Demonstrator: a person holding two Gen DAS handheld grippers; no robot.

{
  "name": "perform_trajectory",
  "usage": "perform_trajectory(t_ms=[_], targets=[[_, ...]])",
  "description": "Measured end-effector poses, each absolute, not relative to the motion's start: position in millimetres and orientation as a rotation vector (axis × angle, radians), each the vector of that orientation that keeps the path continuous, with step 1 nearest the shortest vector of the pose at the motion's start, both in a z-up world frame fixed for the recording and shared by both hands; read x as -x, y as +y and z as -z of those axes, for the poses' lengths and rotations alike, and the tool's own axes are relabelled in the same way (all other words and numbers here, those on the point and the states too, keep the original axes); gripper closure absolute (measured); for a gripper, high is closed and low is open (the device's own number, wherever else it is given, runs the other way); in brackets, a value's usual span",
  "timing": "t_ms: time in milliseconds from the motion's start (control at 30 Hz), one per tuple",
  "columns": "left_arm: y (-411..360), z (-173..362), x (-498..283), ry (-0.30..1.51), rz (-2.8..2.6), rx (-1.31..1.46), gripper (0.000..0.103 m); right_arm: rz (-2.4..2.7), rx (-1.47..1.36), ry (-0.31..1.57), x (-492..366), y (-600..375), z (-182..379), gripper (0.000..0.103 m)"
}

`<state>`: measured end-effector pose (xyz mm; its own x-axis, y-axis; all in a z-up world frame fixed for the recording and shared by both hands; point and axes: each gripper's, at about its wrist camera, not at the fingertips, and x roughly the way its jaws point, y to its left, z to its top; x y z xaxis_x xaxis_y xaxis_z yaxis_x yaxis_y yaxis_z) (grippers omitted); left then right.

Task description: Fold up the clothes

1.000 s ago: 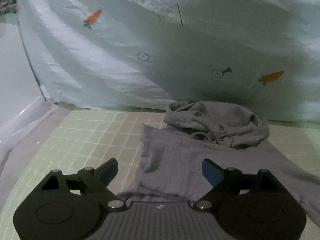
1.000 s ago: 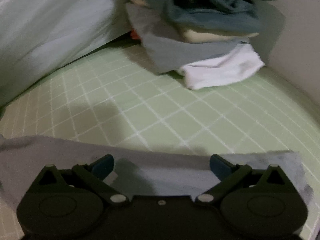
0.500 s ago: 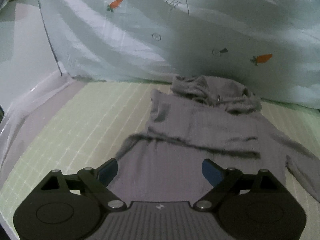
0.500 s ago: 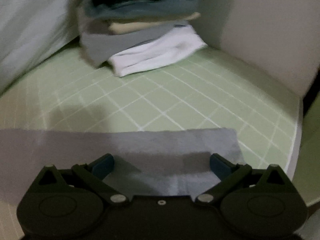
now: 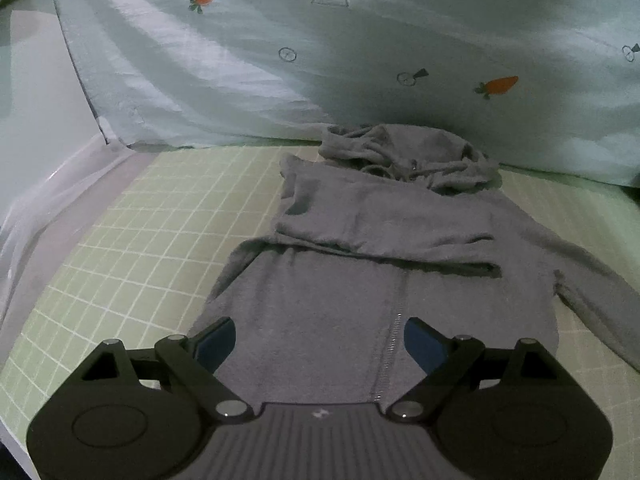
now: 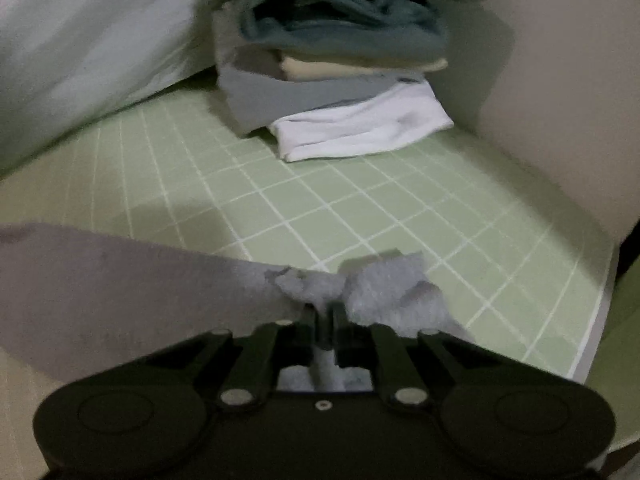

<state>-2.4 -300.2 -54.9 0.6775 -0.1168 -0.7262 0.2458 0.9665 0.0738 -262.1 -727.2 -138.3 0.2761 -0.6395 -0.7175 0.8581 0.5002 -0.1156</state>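
A grey zip hoodie [image 5: 372,272] lies flat on the green checked sheet [image 5: 132,248], hood at the far end, its left sleeve folded across the chest. My left gripper [image 5: 320,340] hovers open over the hoodie's lower front, with only the cloth and zip below its blue pads. In the right wrist view my right gripper [image 6: 324,316] is shut on the end of the hoodie's grey sleeve [image 6: 120,280]. The cuff [image 6: 392,288] bunches up around the pinched fingers, and the sleeve runs off to the left.
A pale bed cover with carrot prints [image 5: 320,60] rises behind the hoodie. A stack of folded clothes [image 6: 340,64], white piece at the bottom, sits at the far end of the sheet beside a beige wall [image 6: 560,100]. The mattress edge [image 6: 600,300] drops off at right.
My right gripper has gone from wide open over the sleeve end to shut on it, bunching the cuff. My left gripper drew back from the hood to the hoodie's lower front and stayed open.
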Motion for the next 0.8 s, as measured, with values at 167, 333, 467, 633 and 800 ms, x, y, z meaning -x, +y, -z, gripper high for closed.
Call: perform_trajectory(t_ms=[167,333,467,633,800], targets=[[-289.9,51.1,-7.6,0.81,0.189,-0.153,0.012,1.022,-0.442,0.746,262.9,-730.9,125.4,0.098],[-274.1,52.0,-20.1,0.841,0.18,-0.115,0.012,0.981,-0.467,0.691,248.0,-719.4,104.2,0.098],[-257.9,53.0,-32.1,0.853,0.22,-0.106,0.012,0.915,-0.486,0.636,221.3,-699.6,86.2,0.098],[-231.9,50.4,-60.3,0.858,0.245,-0.071,0.012,0.852,-0.536,0.565,172.3,-664.9,66.8,0.098],[-204.5,50.6,-94.2,0.818,0.267,-0.048,0.012,0.714,-0.521,0.536,103.6,-615.4,49.1,0.098]])
